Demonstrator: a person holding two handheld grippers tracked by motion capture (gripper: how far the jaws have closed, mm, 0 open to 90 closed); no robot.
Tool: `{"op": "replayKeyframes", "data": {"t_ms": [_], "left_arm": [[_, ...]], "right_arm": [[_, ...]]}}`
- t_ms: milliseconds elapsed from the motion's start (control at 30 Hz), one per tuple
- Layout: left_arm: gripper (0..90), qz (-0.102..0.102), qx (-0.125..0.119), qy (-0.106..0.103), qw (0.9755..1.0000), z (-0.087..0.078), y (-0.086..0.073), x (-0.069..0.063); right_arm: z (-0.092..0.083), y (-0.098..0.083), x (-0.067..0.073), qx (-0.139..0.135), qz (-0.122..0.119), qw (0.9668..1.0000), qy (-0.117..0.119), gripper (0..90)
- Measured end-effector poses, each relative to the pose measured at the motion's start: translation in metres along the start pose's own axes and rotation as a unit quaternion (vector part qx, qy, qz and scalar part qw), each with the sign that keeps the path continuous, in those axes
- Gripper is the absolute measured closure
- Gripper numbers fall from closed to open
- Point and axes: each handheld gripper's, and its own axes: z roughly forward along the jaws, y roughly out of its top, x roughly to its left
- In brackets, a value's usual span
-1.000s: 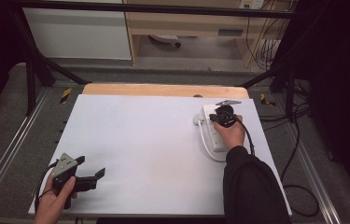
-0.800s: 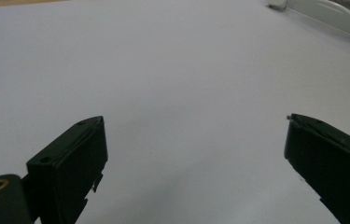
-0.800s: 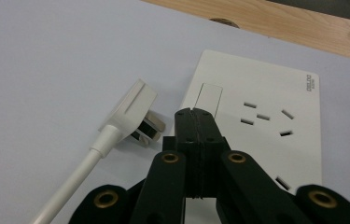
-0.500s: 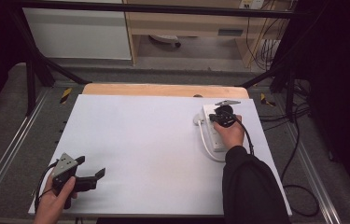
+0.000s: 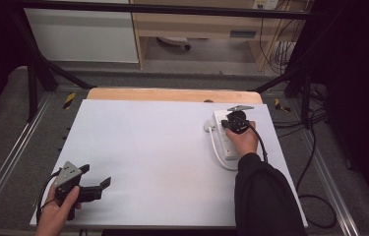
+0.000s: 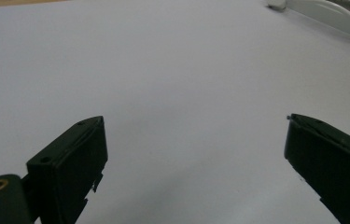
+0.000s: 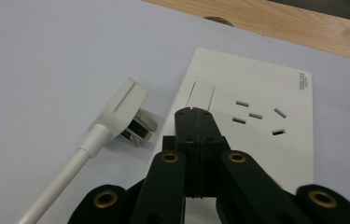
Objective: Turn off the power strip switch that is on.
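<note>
Two grippers on the go, and they sit well apart on the big white table top (image 5: 152,147). The right gripper (image 5: 232,121) is over at the far right side, held by a hand in a black sleeve (image 5: 265,196), hovering right over the white rectangular plastic power strip (image 5: 226,142). From the right gripper view its jaws are pressed flat together with nothing between them, the tips (image 7: 194,116) sitting just below the strip's little rectangular switch (image 7: 199,94). Can't tell if the tips actually touch the strip or just hang above it.

Just beside the strip on its left lies the white flat-pin plug (image 7: 125,112), on its side on the table, metal pins pointing toward the strip, not plugged into anything. Its white round cable (image 7: 60,182) runs off toward the near edge and loops back along the strip in the high view.

Left gripper (image 5: 93,183) is down at the near left corner, held low over bare table, jaws spread wide and holding nothing. Light wooden board (image 5: 172,94) runs along the far edge.
</note>
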Motion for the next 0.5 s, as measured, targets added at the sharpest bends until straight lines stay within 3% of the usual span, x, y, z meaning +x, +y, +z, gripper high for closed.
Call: {"op": "replayKeyframes", "data": {"t_ms": [500], "left_arm": [[6.0, 0.000, -0.002, -0.001, 1.0000, -0.0004, 0.0003, -0.0003]], "right_arm": [[0.0013, 0.0005, 0.0028, -0.002, -0.006, 1.0000, -0.004, 90.0]]}}
